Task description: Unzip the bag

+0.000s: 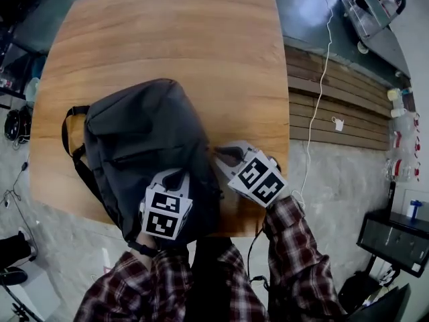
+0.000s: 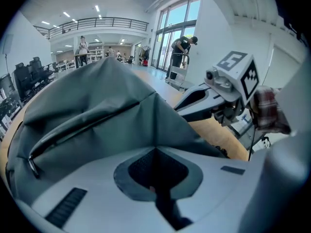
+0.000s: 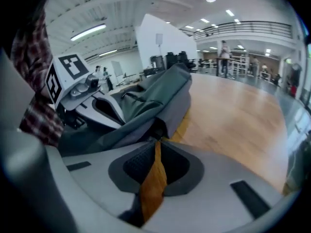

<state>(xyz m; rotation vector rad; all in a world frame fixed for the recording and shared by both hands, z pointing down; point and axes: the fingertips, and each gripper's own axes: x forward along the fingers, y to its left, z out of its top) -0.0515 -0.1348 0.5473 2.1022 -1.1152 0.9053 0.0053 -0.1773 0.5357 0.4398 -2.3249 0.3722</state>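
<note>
dark grey bag [image 1: 144, 143], flat on the wooden counter [image 1: 181, 39], near-left part; print seen: black-and-white square markers [image 1: 164, 215] on the cubes. left tongs [image 2: 155, 147] pressed together, pinching a fold of bag cloth. right tongs [image 3: 158, 141] tips together at the bag's right edge, any catch too small to tell; white cable [image 1: 320, 79] and bottles [image 1: 402, 146] off to the right.

Bright, even daylight; fisheye warp at edges (corners black).

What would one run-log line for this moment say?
backpack: lying on table | left gripper: shut on backpack fabric | right gripper: shut on backpack edge
</note>
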